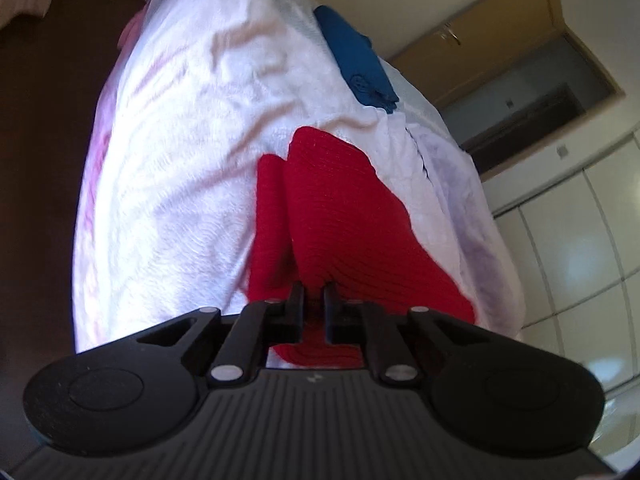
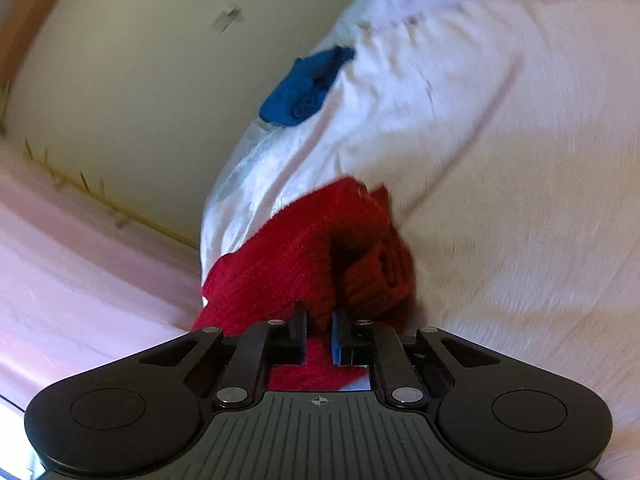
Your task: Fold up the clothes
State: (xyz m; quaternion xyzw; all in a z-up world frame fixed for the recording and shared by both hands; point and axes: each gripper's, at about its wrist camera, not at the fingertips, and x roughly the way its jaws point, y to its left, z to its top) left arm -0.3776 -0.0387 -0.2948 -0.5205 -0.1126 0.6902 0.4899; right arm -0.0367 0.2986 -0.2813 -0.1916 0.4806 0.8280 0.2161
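A red ribbed knit garment (image 1: 332, 216) lies on a white bed cover (image 1: 192, 152). In the left wrist view my left gripper (image 1: 314, 292) is shut on the near edge of the red knit, which runs up between the two black fingers. In the right wrist view the same red knit garment (image 2: 288, 256) is bunched and partly rolled, and my right gripper (image 2: 320, 314) is shut on a fold of it. A blue folded garment (image 1: 356, 60) lies farther off near the bed's edge, and this blue garment (image 2: 308, 84) also shows in the right view.
Pale floor (image 2: 132, 88) runs beside the white bed cover (image 2: 500, 160), with pink fabric (image 2: 80, 264) at the lower left. A wooden door (image 1: 480, 28) and white tiled wall (image 1: 580, 240) stand past the bed on the right. Dark brown floor or furniture (image 1: 52, 120) borders the left.
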